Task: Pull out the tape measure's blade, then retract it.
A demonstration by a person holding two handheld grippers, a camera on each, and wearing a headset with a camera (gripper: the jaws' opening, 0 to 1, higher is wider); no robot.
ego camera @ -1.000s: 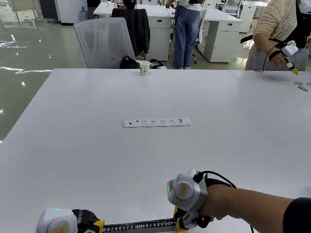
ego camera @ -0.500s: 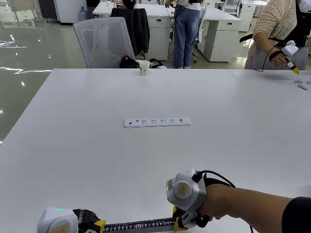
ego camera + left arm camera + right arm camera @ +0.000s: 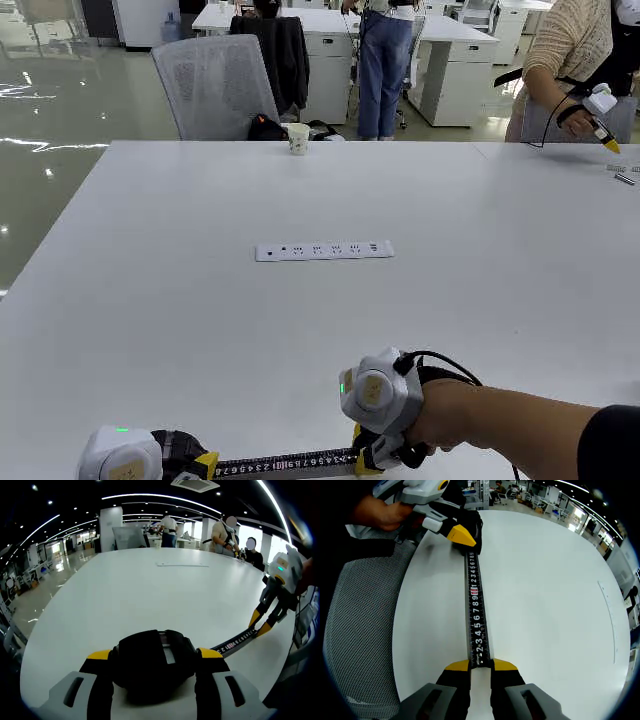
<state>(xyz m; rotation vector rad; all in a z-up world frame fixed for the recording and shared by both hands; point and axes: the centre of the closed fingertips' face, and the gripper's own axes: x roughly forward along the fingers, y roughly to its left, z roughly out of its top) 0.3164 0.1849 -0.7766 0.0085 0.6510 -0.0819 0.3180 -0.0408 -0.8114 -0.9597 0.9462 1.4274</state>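
- Open-plan office, glossy floor; wide white surface (image 3: 200,330) almost bare. Head view: power strip (image 3: 324,251) lies flat mid-surface, paper cup (image 3: 297,138) at the far edge, grey mesh chair (image 3: 215,88) behind it. All stand well apart from the work.
- Head view, near edge: left tool (image 3: 200,463) low at the left, right tool (image 3: 365,462) to its right on the person's forearm. Blade (image 3: 290,464) spans the gap between them, running left to right along the near edge.
- Left gripper view: jaws closed snug on either side of the black tape measure case (image 3: 152,662), yellow tips pressed to its flanks. The blade leaves the case toward the right tool, whose tips sit at the blade's far end.
- Right gripper view: jaws nearly together, pinching the blade's free end, low numbers nearest the tips. The blade runs straight ahead along the jaw line to the case, and the left tool's yellow tip shows there. Grey mesh seat (image 3: 360,630) off the surface's edge.
- Judgement: a short length is out, so the pull looks partly done and the retraction not begun.
- Judgement: everything turns on the blade's long axis, case to the left and free end to the right. The right tool should travel along that line, away from the case to lengthen and back toward it to retract. Straying off the line risks a kinked blade or a slipped grip.
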